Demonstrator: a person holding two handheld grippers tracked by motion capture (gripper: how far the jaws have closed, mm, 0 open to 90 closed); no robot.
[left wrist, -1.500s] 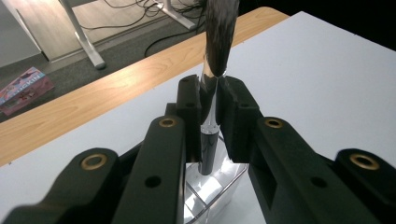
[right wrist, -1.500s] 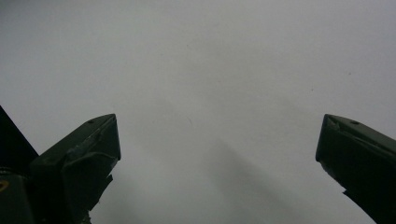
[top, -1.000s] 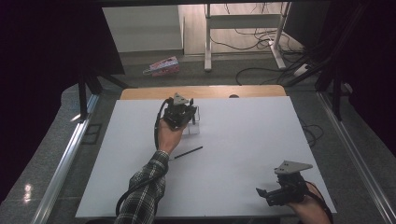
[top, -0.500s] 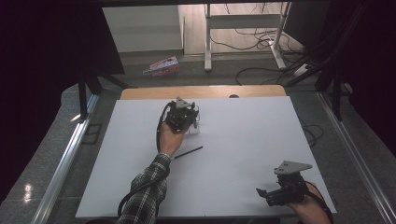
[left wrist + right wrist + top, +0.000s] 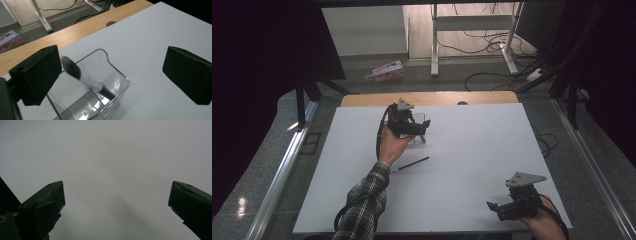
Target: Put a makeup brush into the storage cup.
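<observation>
My left gripper (image 5: pixel 422 128) hovers over a clear plastic holder (image 5: pixel 421 135) at the back middle of the white table. In the left gripper view the jaws stand wide apart above the holder (image 5: pixel 117 75); they have just been opening. A dark-tipped brush (image 5: pixel 75 71), blurred, leans inside the holder with its handle down, and neither pad touches it. A thin black stick (image 5: pixel 412 163) lies on the table just in front of the left hand. My right gripper (image 5: pixel 498 209) rests low at the front right, open (image 5: pixel 115 200), with bare table between its jaws.
The white table top (image 5: pixel 482 145) ends in a wooden strip (image 5: pixel 437 98) at the back. Metal rails run along both sides. A pink box (image 5: pixel 384 71) and cables lie on the floor beyond the table.
The left hand has shifted only slightly over the clear holder. The right hand and its gripper have stayed in place.
</observation>
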